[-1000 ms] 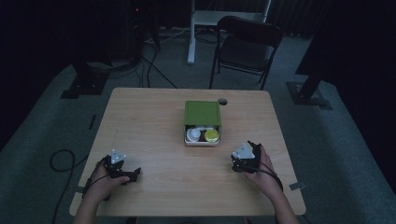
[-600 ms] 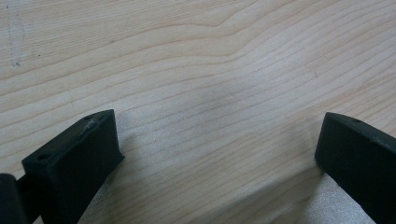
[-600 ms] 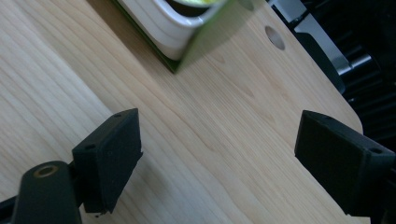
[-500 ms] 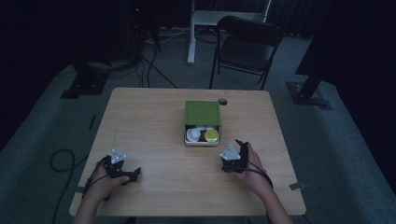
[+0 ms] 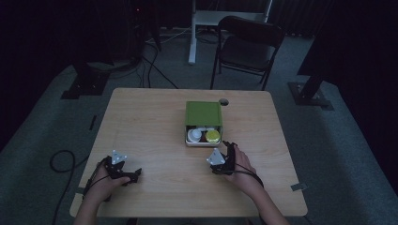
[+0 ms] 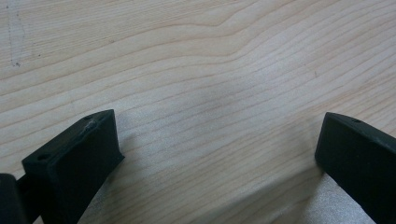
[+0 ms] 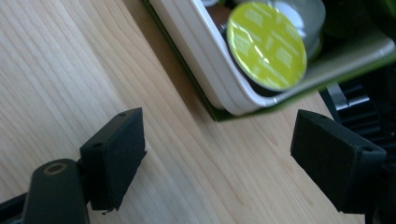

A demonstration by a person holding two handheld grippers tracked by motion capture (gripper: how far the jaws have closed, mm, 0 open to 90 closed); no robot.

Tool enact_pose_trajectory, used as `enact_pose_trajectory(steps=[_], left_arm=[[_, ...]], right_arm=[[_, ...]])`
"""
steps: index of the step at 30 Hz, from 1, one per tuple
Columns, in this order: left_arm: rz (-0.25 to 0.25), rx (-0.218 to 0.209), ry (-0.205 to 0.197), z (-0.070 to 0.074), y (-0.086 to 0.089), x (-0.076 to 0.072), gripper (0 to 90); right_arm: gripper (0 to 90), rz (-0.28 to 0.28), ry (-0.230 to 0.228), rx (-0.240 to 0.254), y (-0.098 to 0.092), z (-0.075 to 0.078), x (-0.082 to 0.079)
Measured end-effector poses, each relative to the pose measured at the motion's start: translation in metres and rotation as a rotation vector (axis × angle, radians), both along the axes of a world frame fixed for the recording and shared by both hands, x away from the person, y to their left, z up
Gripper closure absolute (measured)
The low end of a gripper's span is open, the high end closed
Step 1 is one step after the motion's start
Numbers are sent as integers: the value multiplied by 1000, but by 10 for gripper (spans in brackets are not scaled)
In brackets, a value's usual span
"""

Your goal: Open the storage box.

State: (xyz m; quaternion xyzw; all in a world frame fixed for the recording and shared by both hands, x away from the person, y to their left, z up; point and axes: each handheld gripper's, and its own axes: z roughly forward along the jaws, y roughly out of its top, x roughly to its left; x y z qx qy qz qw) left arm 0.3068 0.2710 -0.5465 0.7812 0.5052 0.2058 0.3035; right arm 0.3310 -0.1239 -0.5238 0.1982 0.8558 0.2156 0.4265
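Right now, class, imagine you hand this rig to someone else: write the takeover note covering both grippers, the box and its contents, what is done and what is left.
Left gripper: open, nothing between its jaws, low over bare table at the near left.
Right gripper: open, holding nothing; its jaws have just been closing a little. It sits just short of the near right corner of the box.
Green box: mid-table, its white tray open toward the person. Inside lie a yellow-lidded capsule and a white one.
Done: the approach to the box.
Left: probably grip a capsule or the tray; nothing is gripped yet.
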Motion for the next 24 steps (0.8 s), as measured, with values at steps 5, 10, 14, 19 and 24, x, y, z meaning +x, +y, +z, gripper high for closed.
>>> enact_pose_trajectory(steps=[5,10,14,19,24], left_arm=[[0,0,0,0,0,0,0],[0,-1,0,0,0,0,0],[0,0,0,0,0,0,0],[0,0,0,0,0,0,0],[0,0,0,0,0,0,0]], right_arm=[[178,22,-25,-37,9,0,0],[219,69,-45,-70,21,1,-1],[258,105,-71,-120,27,-1,-1],[291,139,-107,-169,35,-2,-2],[301,167,-126,-202,45,-2,-3]])
